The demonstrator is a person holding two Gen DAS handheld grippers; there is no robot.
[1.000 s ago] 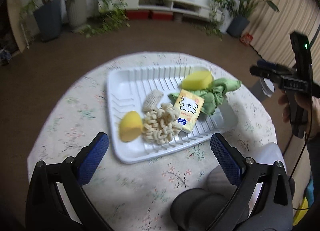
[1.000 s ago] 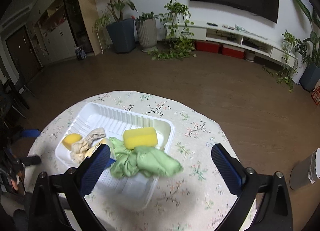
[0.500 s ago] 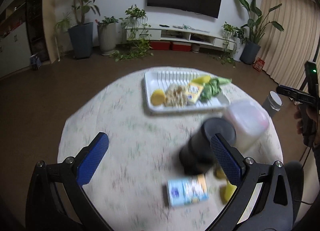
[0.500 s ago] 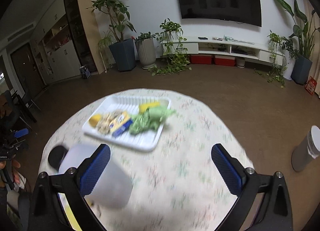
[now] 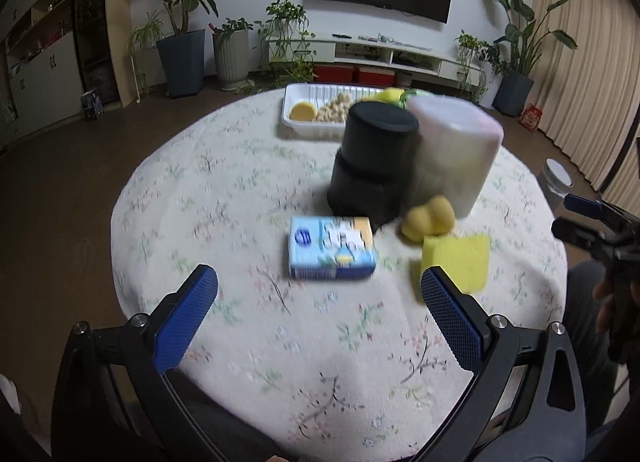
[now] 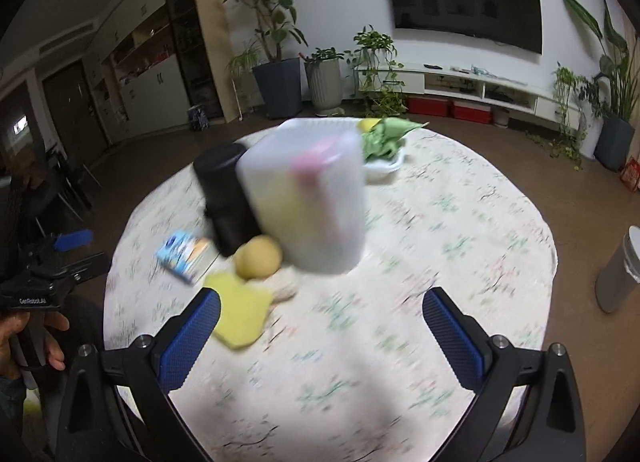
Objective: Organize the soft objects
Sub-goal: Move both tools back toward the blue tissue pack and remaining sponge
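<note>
Left wrist view, left to right.

- Left gripper [image 5: 319,288]: lower centre, jaws released and wide, grasping nothing, over bare cloth.
- Counter [image 5: 192,190]: round, floral cloth, filling mid frame.
- Box [image 5: 332,248]: blue, flat, centre, just ahead of the jaws.
- Tray [image 5: 294,124]: white, upper centre at the far rim; holds a yellow piece and pale curls, green cloth [image 6: 384,136] hanging over its right end.
- Black can [image 5: 372,162]: upright, centre, touching or just beside the jar.
- Jar [image 5: 456,158]: translucent, upright, right of the can.
- Ball [image 5: 428,218]: yellow, soft, at the jar's foot.
- Sponge [image 5: 460,258]: yellow, right of centre, near the counter edge.
- Right gripper [image 6: 321,318]: seen in full in the right wrist view, lower centre; jaws released, empty, sponge just ahead of the left finger.

Task's things: box, ball and sponge lie loose on the near half; the rest sit in the far tray.

Risks, as judgement: can and jar stand between the loose items and the tray, so a straight carry could clip and topple either. The sponge lies close to the rim; a sideways nudge may drop it. Both frames are blurred, so fine contacts are uncertain.

Open room: broad bare cloth at frame left and along the near edge; right side tighter.
</note>
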